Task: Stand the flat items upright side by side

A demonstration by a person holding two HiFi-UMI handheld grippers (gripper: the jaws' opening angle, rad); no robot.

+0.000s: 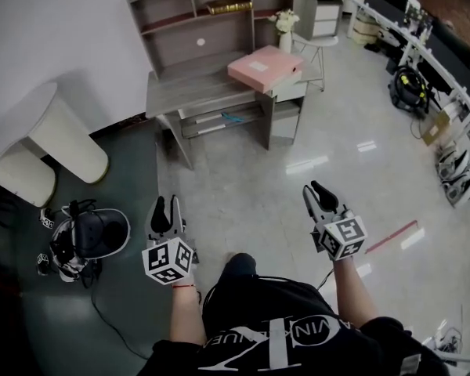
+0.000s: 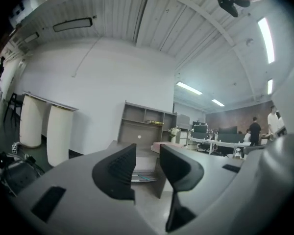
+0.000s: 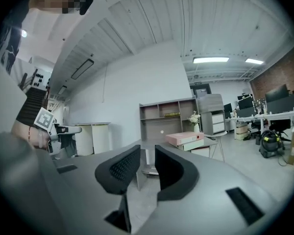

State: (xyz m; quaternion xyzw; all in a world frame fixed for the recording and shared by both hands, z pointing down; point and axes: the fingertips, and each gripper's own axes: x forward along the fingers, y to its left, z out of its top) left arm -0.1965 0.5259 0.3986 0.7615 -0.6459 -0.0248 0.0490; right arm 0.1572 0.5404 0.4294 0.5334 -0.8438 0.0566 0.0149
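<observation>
The far pink stack [image 1: 265,67] is too small to count its items; the right workbenches [image 1: 435,49] are cut off.

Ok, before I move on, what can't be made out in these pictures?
- Head view: the pink flat items on the desk are too small to count.
- Left gripper view: the left hand-held gripper partly covers them with its own jaw.
- Head view: the gold object on the top shelf is too small to identify.
</observation>
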